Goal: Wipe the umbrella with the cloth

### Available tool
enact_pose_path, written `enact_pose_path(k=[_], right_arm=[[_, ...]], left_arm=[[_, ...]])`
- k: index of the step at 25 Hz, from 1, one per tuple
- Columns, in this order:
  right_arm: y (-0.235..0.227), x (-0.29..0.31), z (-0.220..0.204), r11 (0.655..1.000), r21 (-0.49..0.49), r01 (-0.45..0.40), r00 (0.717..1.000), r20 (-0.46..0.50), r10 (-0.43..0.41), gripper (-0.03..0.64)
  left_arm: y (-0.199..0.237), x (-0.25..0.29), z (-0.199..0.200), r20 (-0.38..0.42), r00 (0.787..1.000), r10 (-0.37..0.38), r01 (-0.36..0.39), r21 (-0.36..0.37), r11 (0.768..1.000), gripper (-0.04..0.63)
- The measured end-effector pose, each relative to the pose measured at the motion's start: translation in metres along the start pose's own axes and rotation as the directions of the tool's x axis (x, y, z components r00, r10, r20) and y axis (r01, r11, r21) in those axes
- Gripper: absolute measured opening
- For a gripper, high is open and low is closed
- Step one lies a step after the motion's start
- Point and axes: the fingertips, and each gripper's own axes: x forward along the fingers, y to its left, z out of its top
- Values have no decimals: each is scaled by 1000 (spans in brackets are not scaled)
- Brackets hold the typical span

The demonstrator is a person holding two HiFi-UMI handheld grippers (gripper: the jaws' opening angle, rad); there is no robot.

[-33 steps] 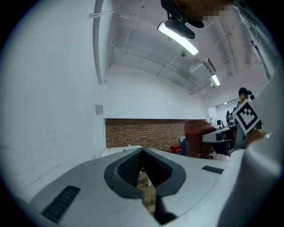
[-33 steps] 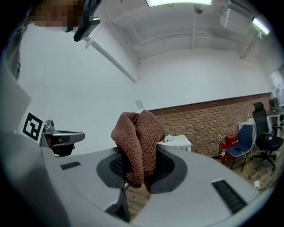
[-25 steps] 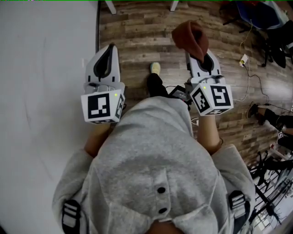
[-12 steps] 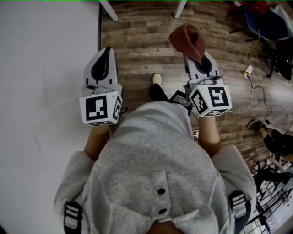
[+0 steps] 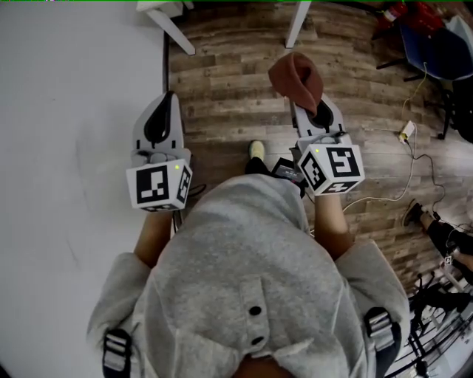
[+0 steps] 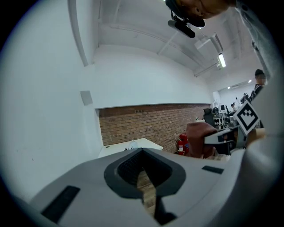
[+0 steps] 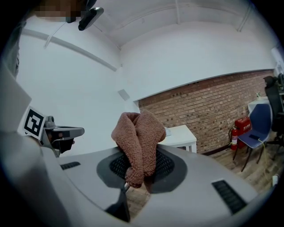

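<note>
A reddish-brown terry cloth (image 5: 297,77) bunches up from the jaws of my right gripper (image 5: 314,111), which is shut on it; in the right gripper view the cloth (image 7: 138,141) stands folded above the closed jaws. My left gripper (image 5: 159,122) is shut with nothing between its jaws, held level beside the white wall. In the left gripper view the cloth (image 6: 199,139) shows at the right. No umbrella is in any view.
A white wall (image 5: 74,111) runs along the left, wooden plank floor (image 5: 222,81) ahead. White table legs (image 5: 299,22) stand at the top; a white table (image 7: 179,135) lies by a brick wall. Cables (image 5: 403,140) and a blue chair (image 5: 432,52) sit at the right.
Both grippers and the person have moved forward across the floor; the table legs at the top have come closer. The cloth stays in the right gripper's jaws.
</note>
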Motion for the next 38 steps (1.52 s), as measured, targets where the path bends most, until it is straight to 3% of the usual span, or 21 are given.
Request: enact_pose_path(k=[13,24,38], right_arm=[[-55,82,19,1000,-10,-30,999,-30,30,83],[-53,99,23,997,-60,-56,998,-29,54,83],[-51,112,27,995,-101,-23,1000,-21,21,83]], left_arm=[[14,100,0,-26,999,28,-29,-36,999,14],[18,114,4,11,999,42,-42,-25,999,14],[29,134,4,67,998,17,-14,-33,999,14]])
